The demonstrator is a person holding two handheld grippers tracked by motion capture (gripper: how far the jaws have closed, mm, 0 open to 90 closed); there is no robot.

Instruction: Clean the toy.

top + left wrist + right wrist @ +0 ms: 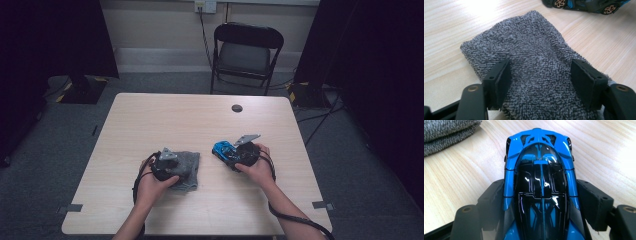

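Black jaws of the left gripper [539, 82] rise at the bottom of the left gripper view, one on each side of a hump of grey towel [534, 65]. They stand about half open, and I cannot tell for certain whether the pads press the pile or only straddle it; the left pad seems to touch the cloth, while the right one looks just shy of it. Beyond the jaws, the towel runs away from the gripper as a folded oblong, its long axis roughly in line with the jaws. Past its far edge lies bare wood, and then the wheels of the car [584, 5].

In the right gripper view, the right gripper [541, 205] has the blue and black toy car [540, 182] between its jaws. The pads sit against the car's flanks, gripping it across its width. Its long axis points straight out from the gripper, with the far end clear of the jaws. The towel's folded edge [446, 135] lies off to the upper left, apart from the car.

From above, the towel [190, 167] lies under the left hand [155, 182], while the car [223, 149] sits at the right hand [257, 167], near the towel on the table [165, 115]. The left hand is the nearer one to the cloth. Whichever move comes next, it seems to turn on the short gap between cloth and car.
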